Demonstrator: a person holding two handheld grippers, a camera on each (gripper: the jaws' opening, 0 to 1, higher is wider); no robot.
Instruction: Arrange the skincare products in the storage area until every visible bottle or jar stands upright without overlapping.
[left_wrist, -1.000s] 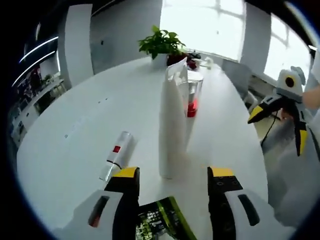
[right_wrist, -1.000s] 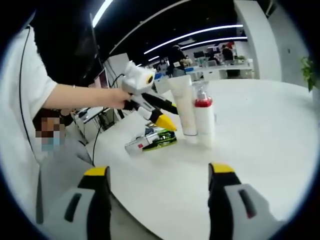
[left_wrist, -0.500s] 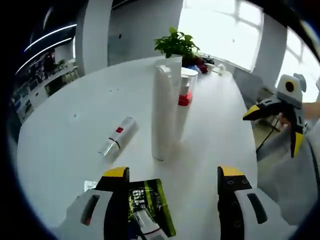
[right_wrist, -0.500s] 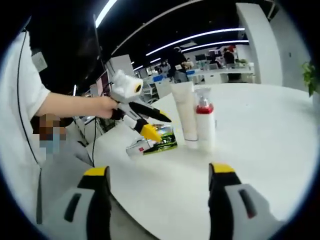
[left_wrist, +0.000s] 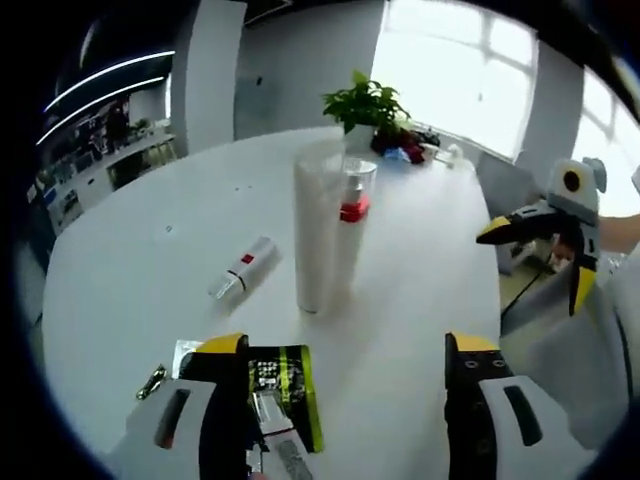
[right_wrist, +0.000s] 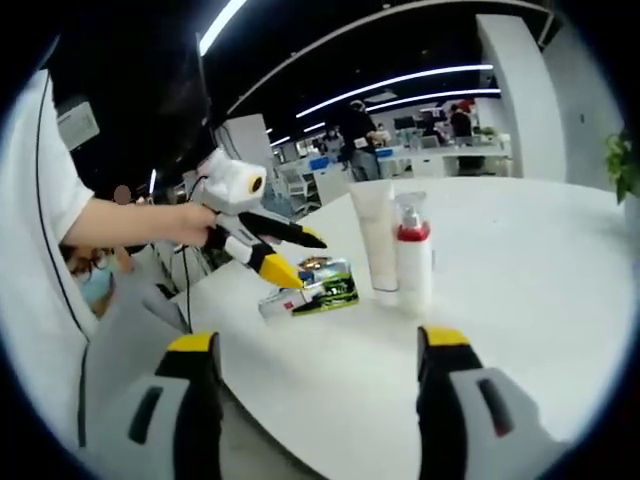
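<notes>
On the white table (left_wrist: 140, 250), a white tube (left_wrist: 317, 230) stands upright touching a red-collared bottle (left_wrist: 349, 225); a silver tube (left_wrist: 243, 283) lies left of them; a green packet (left_wrist: 285, 395) lies flat near the left gripper (left_wrist: 345, 400), jaws spread, empty; right gripper (right_wrist: 310, 390) likewise spread, empty.

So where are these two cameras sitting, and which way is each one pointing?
Left gripper view: rides on the left gripper, facing across the white table toward the windows; the right gripper enters at right.
Right gripper view: rides on the right gripper, facing the office; the person's hand holds the left gripper there.
Shared: white tube, red-collared bottle, green packet.
</notes>
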